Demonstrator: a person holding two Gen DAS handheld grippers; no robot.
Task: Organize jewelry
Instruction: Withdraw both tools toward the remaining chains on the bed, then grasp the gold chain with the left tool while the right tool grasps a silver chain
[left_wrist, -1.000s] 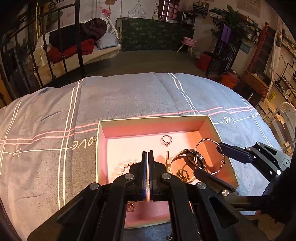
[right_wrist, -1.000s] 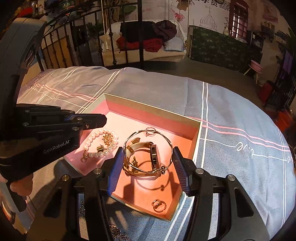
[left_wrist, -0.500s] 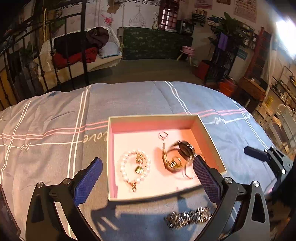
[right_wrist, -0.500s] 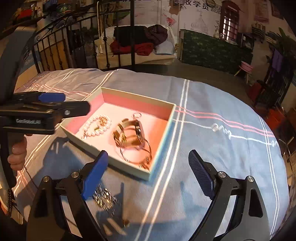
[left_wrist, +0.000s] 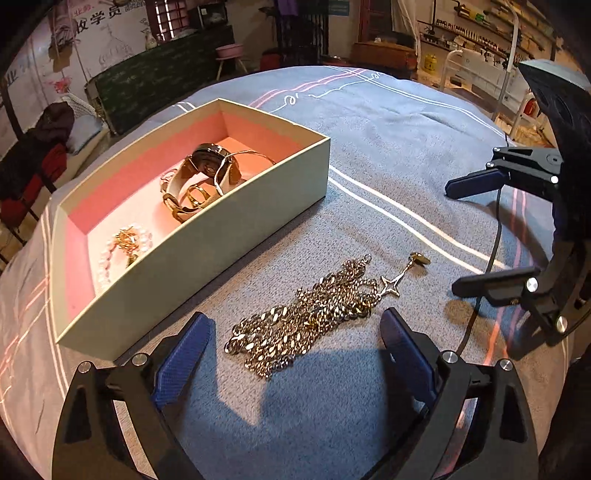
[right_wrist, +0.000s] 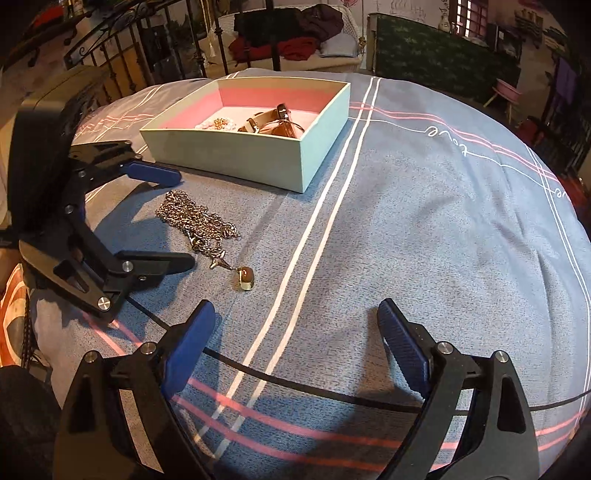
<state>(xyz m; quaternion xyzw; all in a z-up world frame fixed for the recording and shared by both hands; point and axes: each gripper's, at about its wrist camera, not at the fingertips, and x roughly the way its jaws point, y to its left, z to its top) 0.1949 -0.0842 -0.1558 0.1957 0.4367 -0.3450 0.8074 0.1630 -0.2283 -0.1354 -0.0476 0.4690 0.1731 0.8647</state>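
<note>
A pink-lined jewelry box (left_wrist: 207, 236) is seen on the striped grey bedspread (left_wrist: 388, 147), toward the far left of the bed. A pearl bracelet (left_wrist: 122, 247) lies at its left end, and a gold-strapped watch (left_wrist: 201, 173) with a thin bangle (left_wrist: 240, 158) sits further right inside it. A heaped metal chain necklace (left_wrist: 303, 314) rests on the bedspread just in front of the box, its star charm (left_wrist: 392, 284) and amber pendant (left_wrist: 419, 257) trailing to the right. The left claw (left_wrist: 295, 343) is held wide above the heap, its jaws having just eased slightly inward, with nothing gripped. The right claw (right_wrist: 295, 332) is held wide over bare bedspread, right of the pendant, nothing between its pads. A black cable (right_wrist: 295, 384) crosses the bedspread beneath it.
</note>
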